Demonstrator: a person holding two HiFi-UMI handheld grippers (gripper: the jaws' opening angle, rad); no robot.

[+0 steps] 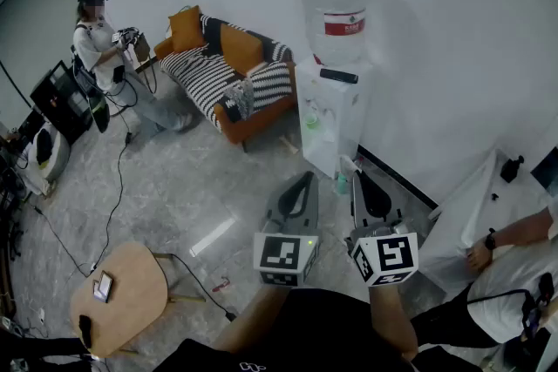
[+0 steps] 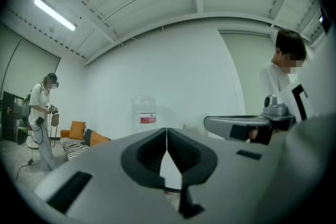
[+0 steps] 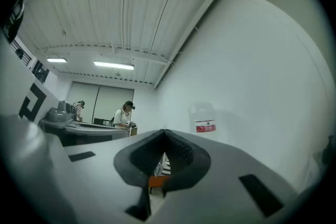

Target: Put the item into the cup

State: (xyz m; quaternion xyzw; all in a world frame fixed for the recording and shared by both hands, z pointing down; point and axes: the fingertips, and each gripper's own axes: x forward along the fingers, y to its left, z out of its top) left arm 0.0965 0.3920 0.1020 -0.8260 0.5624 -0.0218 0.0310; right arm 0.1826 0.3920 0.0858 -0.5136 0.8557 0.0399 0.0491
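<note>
The room has white smooth walls and a grey floor [image 1: 174, 179] that looks like polished stone, with thin black cables across it. Against the wall stands an orange sofa [image 1: 253, 119] with black-and-white striped cushions. Beside it is a white box-shaped water dispenser [image 1: 336, 122] that carries a clear round bottle [image 1: 336, 9] with a red label. A small round wooden counter [image 1: 131, 270] stands at the lower left. A person [image 1: 100, 30] stands far off near the sofa, and another person [image 1: 514, 266] in a white shirt sits at the right edge.

From these views I cannot tell where the item or the cup is.

Both arms are stretched forward side by side, above the floor and in the direction of the dispenser. The left claw [image 2: 167, 131] has its two dark ribbed pads pressed together at the tips, with nothing between them. The right claw [image 3: 165, 134] is closed in the same way and holds nothing. Each carries a white cube with black square markers, near the wrist.
</note>
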